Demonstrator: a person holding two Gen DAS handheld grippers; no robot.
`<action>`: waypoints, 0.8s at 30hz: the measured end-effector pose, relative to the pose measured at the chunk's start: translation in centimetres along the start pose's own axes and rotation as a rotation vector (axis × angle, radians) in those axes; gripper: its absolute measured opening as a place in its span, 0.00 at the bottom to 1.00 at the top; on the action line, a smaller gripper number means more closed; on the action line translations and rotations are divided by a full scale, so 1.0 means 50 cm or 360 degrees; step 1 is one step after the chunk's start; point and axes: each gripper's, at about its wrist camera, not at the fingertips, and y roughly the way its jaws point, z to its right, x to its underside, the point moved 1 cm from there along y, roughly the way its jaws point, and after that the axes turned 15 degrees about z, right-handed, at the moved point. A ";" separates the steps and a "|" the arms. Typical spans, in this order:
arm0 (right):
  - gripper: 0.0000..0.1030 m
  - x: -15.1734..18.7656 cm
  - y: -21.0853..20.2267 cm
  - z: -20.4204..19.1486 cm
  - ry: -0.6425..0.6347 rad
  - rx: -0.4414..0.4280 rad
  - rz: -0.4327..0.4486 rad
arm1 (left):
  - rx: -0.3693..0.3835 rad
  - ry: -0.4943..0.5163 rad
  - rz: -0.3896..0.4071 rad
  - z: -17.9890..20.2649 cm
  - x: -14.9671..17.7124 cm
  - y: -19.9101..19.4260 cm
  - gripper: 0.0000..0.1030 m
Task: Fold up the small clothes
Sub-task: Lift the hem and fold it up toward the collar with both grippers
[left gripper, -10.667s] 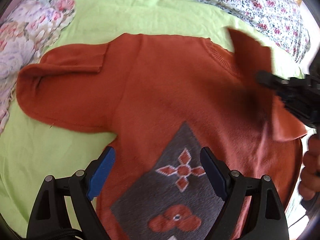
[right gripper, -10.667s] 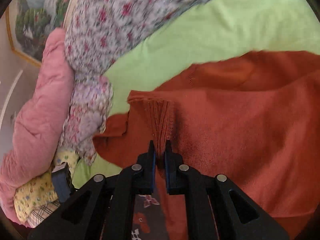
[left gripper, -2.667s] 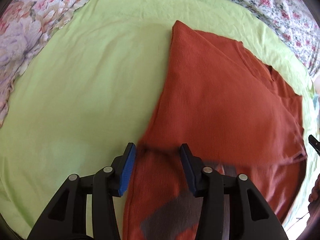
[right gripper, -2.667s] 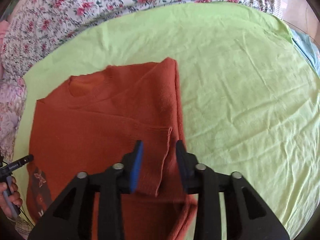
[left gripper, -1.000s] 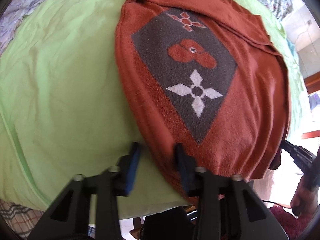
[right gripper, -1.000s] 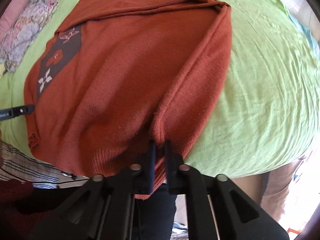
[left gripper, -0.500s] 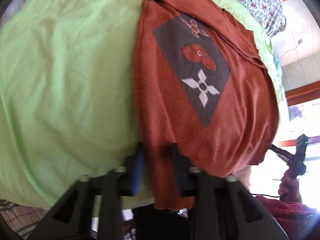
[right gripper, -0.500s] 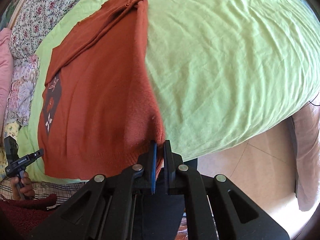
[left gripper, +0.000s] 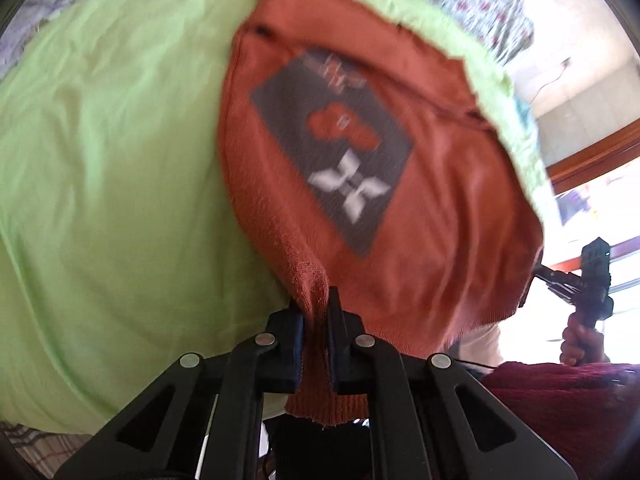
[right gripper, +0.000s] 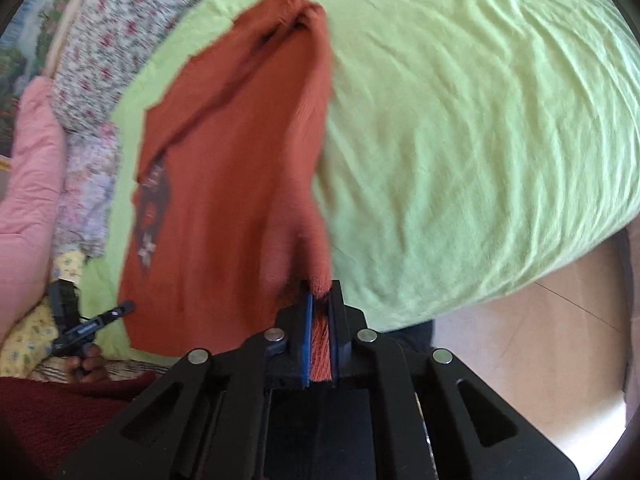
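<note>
Left tongs [left gripper: 316,320] clenched on hem corner of rust-orange knit sweater [left gripper: 440,208]; grey patterned panel [left gripper: 336,148] at 12 o'clock, blurred. Sweater spread on lime-green bed sheet [left gripper: 100,160], hem apparently lifted. Right tongs [right gripper: 320,312] clamped on opposite hem corner, sheet at 2 o'clock.

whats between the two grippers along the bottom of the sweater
Only the sweater's own hem, stretched between the left gripper and right gripper; the left wrist view shows it best.
</note>
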 end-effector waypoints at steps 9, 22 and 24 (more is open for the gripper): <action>0.07 -0.155 -0.053 -0.078 0.0075 -0.0364 0.0213 | 0.0097 -0.0116 0.0316 0.012 -0.167 -0.052 0.06; 0.07 -0.421 0.083 -0.094 0.0182 -0.0352 0.0452 | 0.0031 -0.0277 0.0594 -0.010 -0.450 0.074 0.06; 0.07 -0.455 0.108 -0.096 0.0169 -0.0311 0.0474 | 0.0020 -0.0268 0.0600 -0.008 -0.481 0.103 0.06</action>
